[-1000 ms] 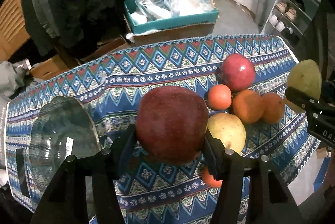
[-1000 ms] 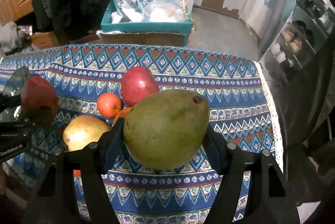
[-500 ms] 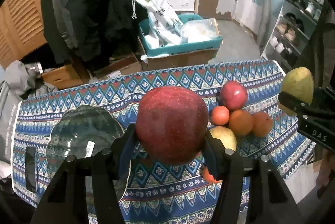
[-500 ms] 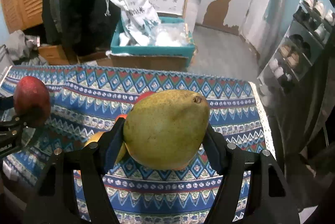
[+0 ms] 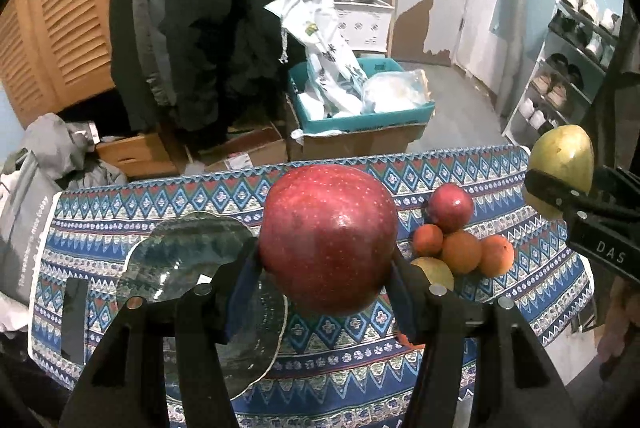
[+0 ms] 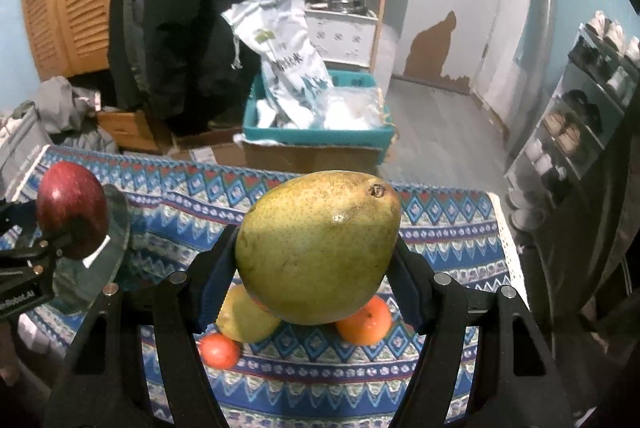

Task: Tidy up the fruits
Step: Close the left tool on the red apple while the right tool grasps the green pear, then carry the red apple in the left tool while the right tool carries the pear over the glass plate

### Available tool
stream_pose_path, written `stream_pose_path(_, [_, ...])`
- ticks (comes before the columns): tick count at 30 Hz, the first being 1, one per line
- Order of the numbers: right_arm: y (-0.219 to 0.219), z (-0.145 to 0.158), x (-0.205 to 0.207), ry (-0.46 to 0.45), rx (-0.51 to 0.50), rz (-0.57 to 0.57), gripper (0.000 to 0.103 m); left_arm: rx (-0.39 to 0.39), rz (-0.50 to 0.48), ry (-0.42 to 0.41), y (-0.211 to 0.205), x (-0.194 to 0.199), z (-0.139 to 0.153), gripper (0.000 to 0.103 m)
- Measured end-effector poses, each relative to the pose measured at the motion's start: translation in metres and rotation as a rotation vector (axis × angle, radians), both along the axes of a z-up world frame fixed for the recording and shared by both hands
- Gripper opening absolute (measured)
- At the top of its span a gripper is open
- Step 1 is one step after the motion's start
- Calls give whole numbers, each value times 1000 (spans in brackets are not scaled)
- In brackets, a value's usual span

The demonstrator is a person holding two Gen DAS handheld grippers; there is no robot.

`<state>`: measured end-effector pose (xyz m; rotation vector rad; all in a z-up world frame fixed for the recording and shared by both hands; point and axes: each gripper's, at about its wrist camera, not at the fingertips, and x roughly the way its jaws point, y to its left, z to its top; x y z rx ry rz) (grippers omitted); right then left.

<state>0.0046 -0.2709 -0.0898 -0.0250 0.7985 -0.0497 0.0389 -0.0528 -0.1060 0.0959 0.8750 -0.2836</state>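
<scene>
Red apple (image 5: 328, 236) is clamped in the left gripper (image 5: 326, 276) above the table (image 5: 520, 292), the glass plate (image 5: 188, 252) lying below-left and nearer it, while the green pear (image 6: 320, 248) is clamped in the right gripper (image 6: 316, 288).

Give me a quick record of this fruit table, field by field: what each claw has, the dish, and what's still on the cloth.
left claw: shut on large red apple
right claw: shut on speckled green pear
dish: clear glass plate, no fruit in it
loose on patterned blue tablecloth: small red apple, oranges, yellow pear
</scene>
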Motion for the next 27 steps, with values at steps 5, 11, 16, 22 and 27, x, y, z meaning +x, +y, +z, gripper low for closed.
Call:
stream_pose_path(5, [19,10,4,-18,9,36,70,-13,33,-5,16,0,5,61])
stream_pose_path(11, [44,15,13,-23,15,85,70,-21,76,-2,38,2,5,61])
stream_pose_path(16, [70,16,22,-21,14,132,71,-26,108,6,55,4,1,61])
stream_pose_path(22, [102,13,33,-8,2,185,71,-30,159,14,81,6,-4,61])
stream_pose_path(27, [126,10,40,3,-4,223,71,-37,200,25,103,8,-9,61])
